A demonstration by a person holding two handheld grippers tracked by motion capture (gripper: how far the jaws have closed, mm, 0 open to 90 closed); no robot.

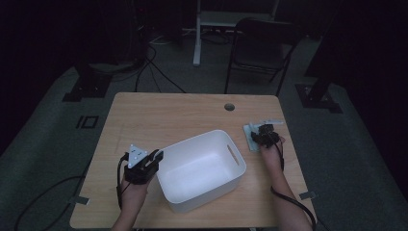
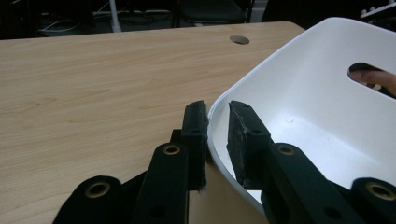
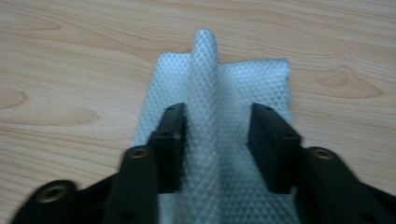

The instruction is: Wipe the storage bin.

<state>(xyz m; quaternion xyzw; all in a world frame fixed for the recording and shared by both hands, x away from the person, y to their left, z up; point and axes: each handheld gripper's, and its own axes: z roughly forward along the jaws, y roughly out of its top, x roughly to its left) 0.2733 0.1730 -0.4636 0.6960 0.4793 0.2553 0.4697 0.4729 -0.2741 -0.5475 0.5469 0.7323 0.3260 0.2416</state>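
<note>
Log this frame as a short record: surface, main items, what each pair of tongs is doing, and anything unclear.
surface: wooden table
container: white bin, empty inside as far as visible, slot handle in its wall
left tongs: closed on the bin's rim, one jaw outside, one inside
other item: pale textured cloth on the table, right of the bin, a raised ridge along its middle
right tongs: jaws straddle the ridge, left jaw against it, right jaw apart
unclear: whether the cloth is gripped yet

White bin (image 1: 202,168) blocks centre — far tabletop (image 1: 183,113) free.
</note>
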